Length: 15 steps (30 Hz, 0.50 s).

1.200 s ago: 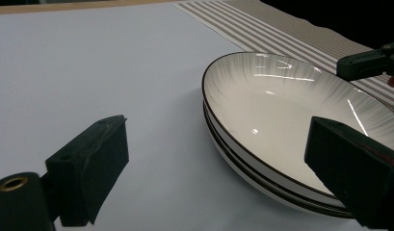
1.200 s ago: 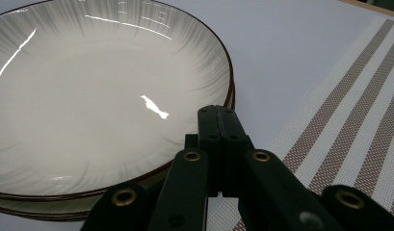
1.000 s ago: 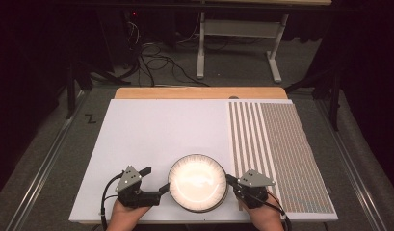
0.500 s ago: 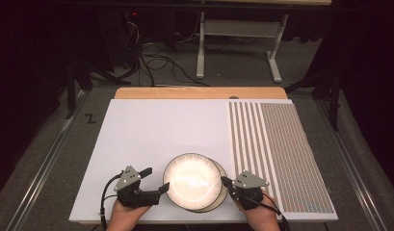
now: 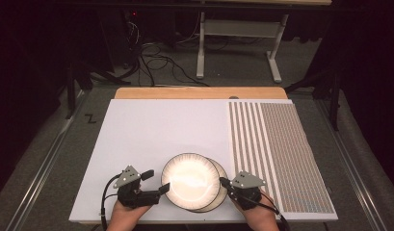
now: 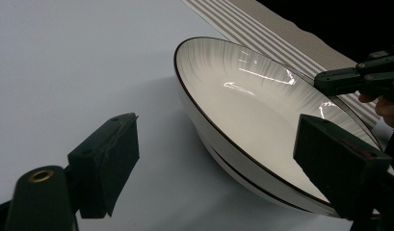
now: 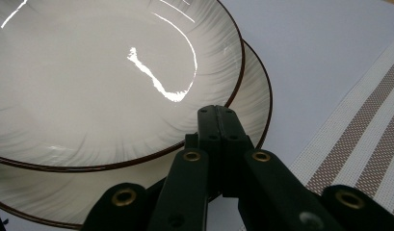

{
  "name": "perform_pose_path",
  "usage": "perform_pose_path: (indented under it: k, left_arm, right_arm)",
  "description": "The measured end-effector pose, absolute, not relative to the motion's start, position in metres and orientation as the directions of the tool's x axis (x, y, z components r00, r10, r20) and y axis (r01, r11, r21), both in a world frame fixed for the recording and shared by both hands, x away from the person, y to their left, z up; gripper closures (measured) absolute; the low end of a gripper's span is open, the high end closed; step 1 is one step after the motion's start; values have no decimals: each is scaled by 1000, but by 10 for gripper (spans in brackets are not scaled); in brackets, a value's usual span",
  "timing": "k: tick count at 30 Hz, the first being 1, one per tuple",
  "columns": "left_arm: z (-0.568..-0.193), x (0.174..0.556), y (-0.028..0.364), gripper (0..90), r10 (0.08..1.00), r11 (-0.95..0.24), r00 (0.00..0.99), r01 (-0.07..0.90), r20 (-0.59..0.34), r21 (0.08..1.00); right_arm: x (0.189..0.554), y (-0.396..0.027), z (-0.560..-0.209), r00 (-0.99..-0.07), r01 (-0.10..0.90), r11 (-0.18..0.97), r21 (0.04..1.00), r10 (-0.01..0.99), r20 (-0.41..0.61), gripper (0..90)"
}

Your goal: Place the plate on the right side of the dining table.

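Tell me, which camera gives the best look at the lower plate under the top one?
The right gripper view: the lower plate shows as a wide crescent with its dark rim beyond the top plate. The high view shows a thinner crescent at the right. In the left gripper view only its edge peeks beneath the top plate.

A white table [image 5: 151,134] carries a striped mat [image 5: 276,154] and two stacked plates [image 5: 218,190].
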<state>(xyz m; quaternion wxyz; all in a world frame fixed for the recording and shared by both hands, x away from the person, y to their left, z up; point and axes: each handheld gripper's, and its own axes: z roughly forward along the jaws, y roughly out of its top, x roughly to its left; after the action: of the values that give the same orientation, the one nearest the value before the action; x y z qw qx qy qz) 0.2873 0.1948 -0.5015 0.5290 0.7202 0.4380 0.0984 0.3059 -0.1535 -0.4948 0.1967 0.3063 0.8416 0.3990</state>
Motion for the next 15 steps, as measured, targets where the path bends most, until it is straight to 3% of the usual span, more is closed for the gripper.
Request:
perform_pose_path:
  k: [15]
  left_arm:
    - [-502, 290, 187, 197, 701, -71, 608, 581, -374, 811]
  right_arm:
    - [308, -154, -495, -736, 366, 486, 794, 673, -72, 900]
